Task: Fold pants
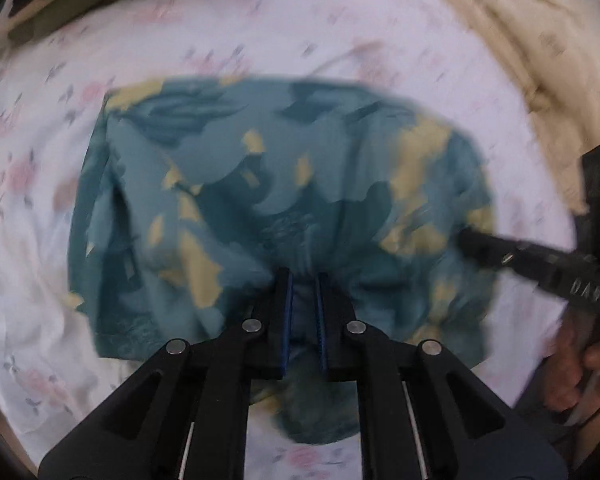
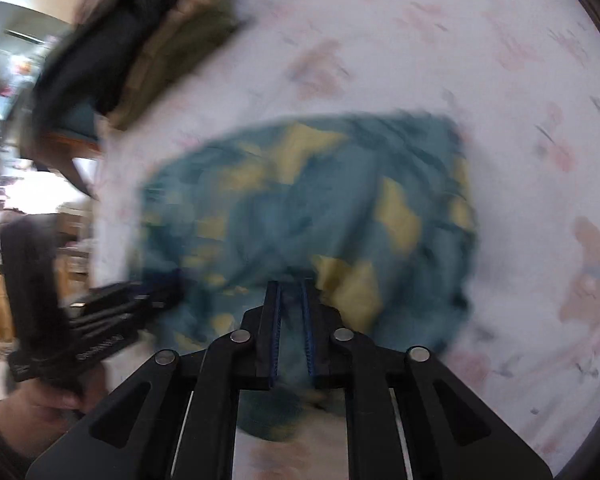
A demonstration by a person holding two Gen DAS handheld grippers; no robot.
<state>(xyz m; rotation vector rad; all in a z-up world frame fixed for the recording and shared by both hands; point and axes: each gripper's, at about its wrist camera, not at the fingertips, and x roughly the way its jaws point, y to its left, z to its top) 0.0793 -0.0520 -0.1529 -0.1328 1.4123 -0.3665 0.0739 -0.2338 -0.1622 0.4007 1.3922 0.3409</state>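
Note:
The pants [image 1: 260, 200] are teal with yellow patches and lie bunched on a white floral bedsheet [image 1: 40, 160]. My left gripper [image 1: 303, 280] is shut on a gathered fold of the pants at their near edge. The right gripper enters the left wrist view from the right, its tip [image 1: 472, 242] at the pants' right edge. In the right wrist view, my right gripper [image 2: 291, 284] is shut on the near edge of the pants [image 2: 320, 200]. The left gripper [image 2: 140, 300] shows at the left, on the pants' left edge. Both views are motion-blurred.
A cream quilted blanket [image 1: 520, 40] lies at the far right. A pile of dark and olive clothes [image 2: 152, 32] sits at the far left of the bed. The bed's left edge and a cluttered room [image 2: 28, 160] lie beyond it.

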